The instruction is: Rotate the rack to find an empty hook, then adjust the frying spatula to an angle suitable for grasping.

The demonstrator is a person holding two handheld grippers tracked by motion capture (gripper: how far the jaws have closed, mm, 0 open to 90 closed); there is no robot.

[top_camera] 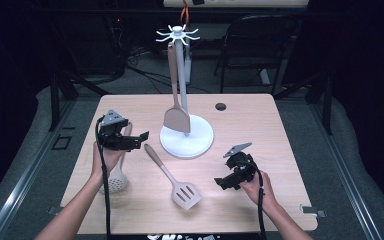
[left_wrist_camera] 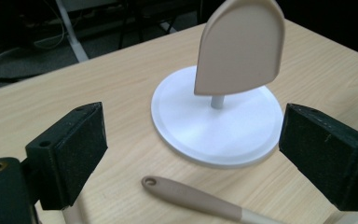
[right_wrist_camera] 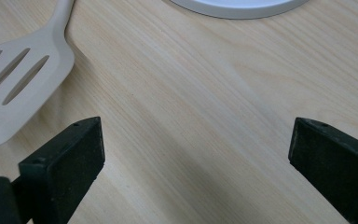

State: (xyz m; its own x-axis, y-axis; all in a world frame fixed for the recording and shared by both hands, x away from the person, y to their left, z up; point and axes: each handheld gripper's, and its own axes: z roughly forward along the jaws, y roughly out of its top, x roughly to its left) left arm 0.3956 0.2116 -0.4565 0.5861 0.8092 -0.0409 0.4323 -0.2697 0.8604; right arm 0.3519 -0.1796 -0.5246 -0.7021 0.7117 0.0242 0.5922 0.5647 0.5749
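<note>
A white utensil stand (top_camera: 186,136) with a pole and a ring of hooks (top_camera: 178,34) rises at the middle of the wooden table. A beige solid spatula (top_camera: 176,117) hangs on it, blade low over the round base (left_wrist_camera: 216,126). My left gripper (top_camera: 139,139) hovers left of the base, open, with nothing between its jaws (left_wrist_camera: 193,135); ahead of it is the spatula blade (left_wrist_camera: 240,46). A slotted spatula (top_camera: 182,190) lies on the table, its handle end (left_wrist_camera: 191,196) just below the left jaws. My right gripper (top_camera: 222,182) stands open over bare wood (right_wrist_camera: 196,144), right of the slotted blade (right_wrist_camera: 18,84).
A perforated skimmer (top_camera: 116,181) lies under the left hand near the table's left edge. There is a small round hole (top_camera: 220,106) in the tabletop at the back right. A chair (top_camera: 260,45) and cables stand on the dark floor beyond the table.
</note>
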